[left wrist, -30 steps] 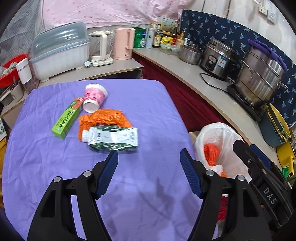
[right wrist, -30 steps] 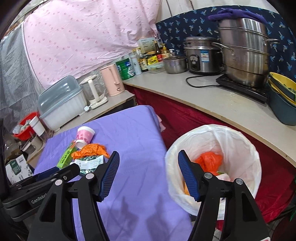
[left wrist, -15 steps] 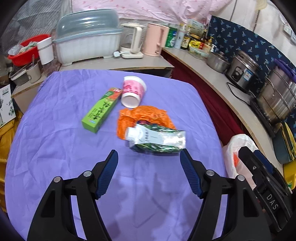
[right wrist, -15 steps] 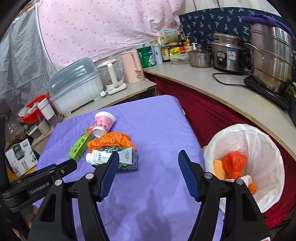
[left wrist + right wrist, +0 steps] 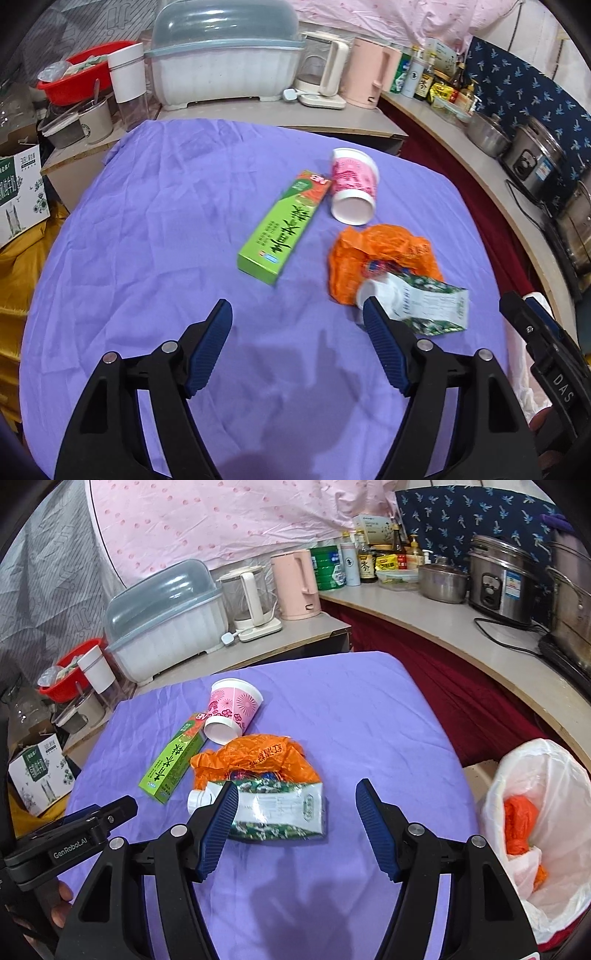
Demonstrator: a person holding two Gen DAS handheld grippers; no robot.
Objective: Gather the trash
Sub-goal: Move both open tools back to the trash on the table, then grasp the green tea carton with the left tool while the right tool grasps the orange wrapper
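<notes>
Both tongs are empty: left tongs opening, right tongs wide; the flattened carton lies centre-frame on the purple worktop, atop an orange bag; probably light and crushable; grip its flat body.
</notes>
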